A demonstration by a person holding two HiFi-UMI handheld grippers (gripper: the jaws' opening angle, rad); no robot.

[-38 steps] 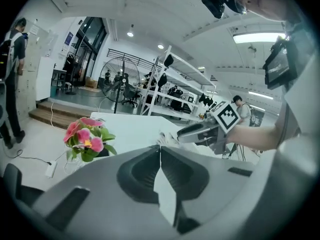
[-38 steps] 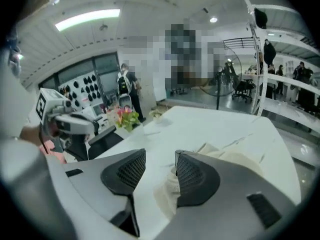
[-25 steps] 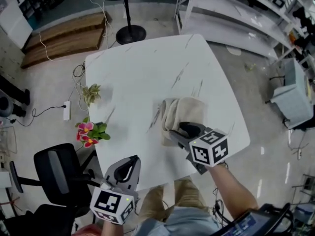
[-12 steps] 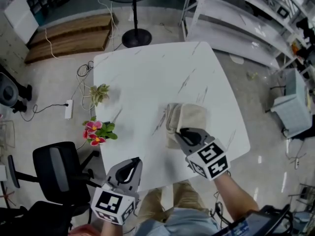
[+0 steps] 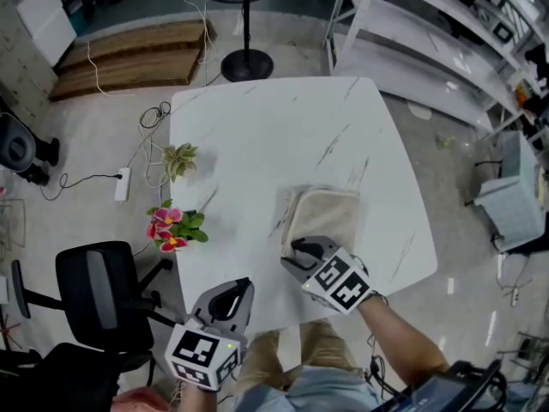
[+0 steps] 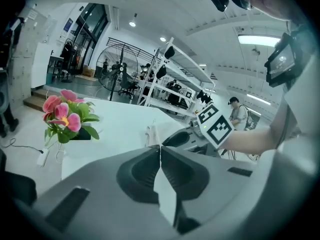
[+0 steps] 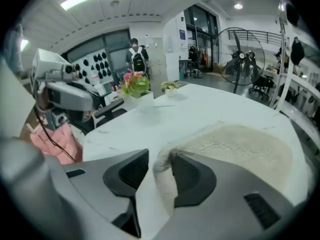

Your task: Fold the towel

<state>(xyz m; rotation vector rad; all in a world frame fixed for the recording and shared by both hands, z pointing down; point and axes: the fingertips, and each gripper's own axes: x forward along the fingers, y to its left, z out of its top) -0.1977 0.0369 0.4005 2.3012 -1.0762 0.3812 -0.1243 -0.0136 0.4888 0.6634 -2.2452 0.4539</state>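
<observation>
The towel (image 5: 328,215) lies folded on the tabletop (image 5: 257,136), right of centre and toward the near edge. The right hand-held gripper (image 5: 292,252) is at the towel's near-left corner. Its jaws have just been opening and now stand part apart, with the corner between them and 1 pad clear of the cloth. Recommended: close on all layers before lifting. The left hand-held gripper (image 5: 238,287) is closed on nothing, off the near edge. It probably should take the other near corner, so that the fold stays square.

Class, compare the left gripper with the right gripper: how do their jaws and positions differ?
The left gripper has shut, empty jaws; the right gripper has jaws apart, just opening, with the towel edge between them. The left gripper is by the table edge, clear of the towel; the right gripper is at it. Each bears a marker cube.
</observation>
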